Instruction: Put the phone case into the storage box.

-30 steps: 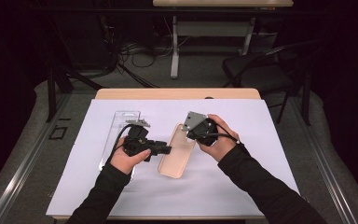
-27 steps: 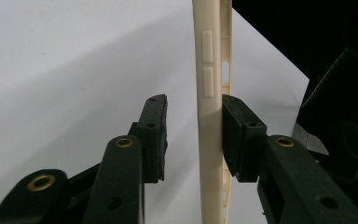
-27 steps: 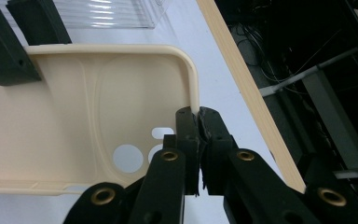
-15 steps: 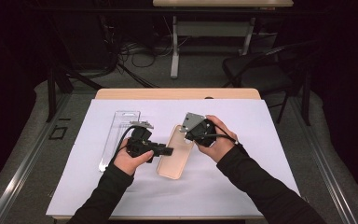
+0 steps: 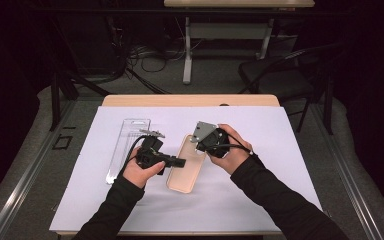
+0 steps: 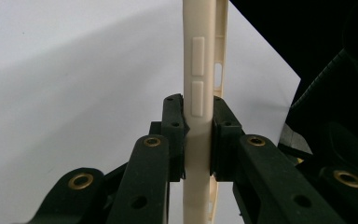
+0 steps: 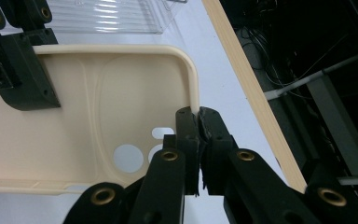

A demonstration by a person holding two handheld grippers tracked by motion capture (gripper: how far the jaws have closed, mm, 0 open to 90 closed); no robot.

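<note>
A beige phone case [image 5: 184, 170] lies on the white sheet [image 5: 280, 150] at mid-table, inner side up. My left gripper [image 5: 180, 162] comes in from the left and has just been closing its jaws. They are now shut on the case's long side wall [image 6: 198, 70], the pads [image 6: 175, 135] pressing beside the button bumps. My right gripper [image 5: 198, 148] is shut on the case's rim at the camera-hole corner [image 7: 193, 88]. In the right gripper view, the left gripper [image 7: 23, 70] clamps the opposite edge.
A clear plastic package [image 5: 130, 145] lies left of the case, just beyond my left hand; its ribbed tray [image 7: 107, 16] lies past the case. The wooden table edge [image 5: 190, 100] runs along the back. A chair [image 5: 280, 75] and cables stand on the floor behind.
The left gripper's jaws have drawn together on the case's side wall. Both hands, the case and the right gripper have kept their places.
</note>
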